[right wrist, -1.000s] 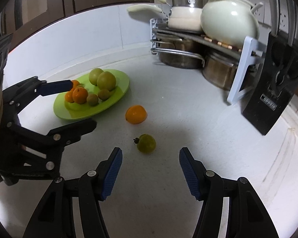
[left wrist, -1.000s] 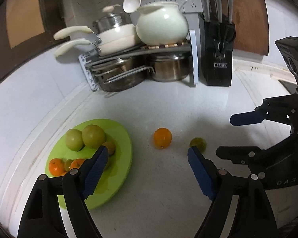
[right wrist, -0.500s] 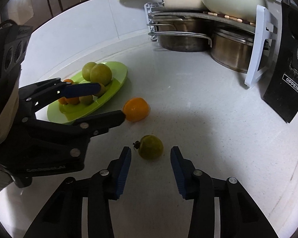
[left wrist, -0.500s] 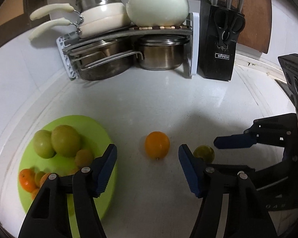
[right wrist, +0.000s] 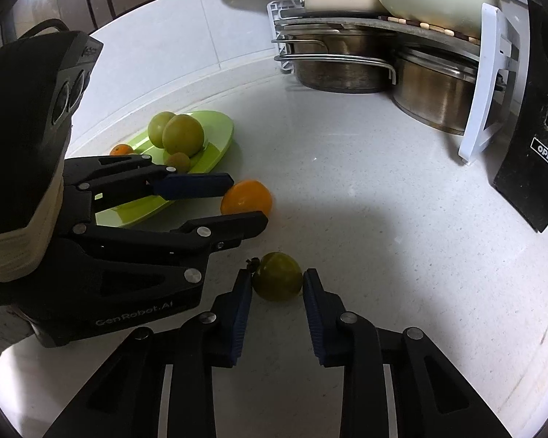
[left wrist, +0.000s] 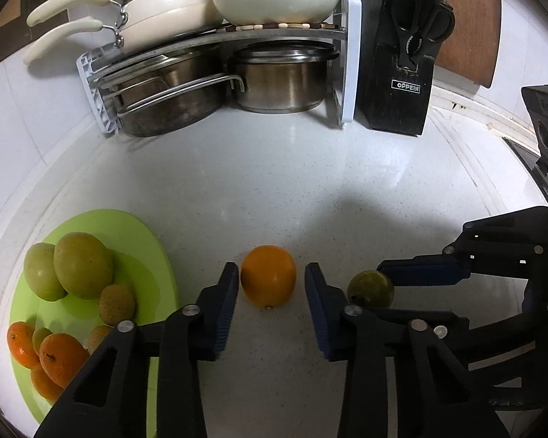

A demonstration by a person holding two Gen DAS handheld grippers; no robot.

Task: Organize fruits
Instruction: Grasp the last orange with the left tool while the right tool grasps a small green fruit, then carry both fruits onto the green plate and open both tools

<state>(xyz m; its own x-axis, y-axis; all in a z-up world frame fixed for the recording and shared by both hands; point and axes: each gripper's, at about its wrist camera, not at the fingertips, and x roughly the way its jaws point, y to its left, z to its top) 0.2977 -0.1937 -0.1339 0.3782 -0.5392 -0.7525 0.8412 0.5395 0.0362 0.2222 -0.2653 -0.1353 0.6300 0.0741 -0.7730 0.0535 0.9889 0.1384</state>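
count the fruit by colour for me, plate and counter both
Going by the left wrist view:
Green, large, on the green plate: 2
Green, loose on the counter: 1
Orange, loose on the counter: 1
Orange, on the plate: at least 3
Small brownish-green, on the plate: at least 3
Total: at least 10

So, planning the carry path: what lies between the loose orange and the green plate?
Only the left gripper's left finger, plus bare counter; the left wrist view shows it, with the orange beside the green plate.
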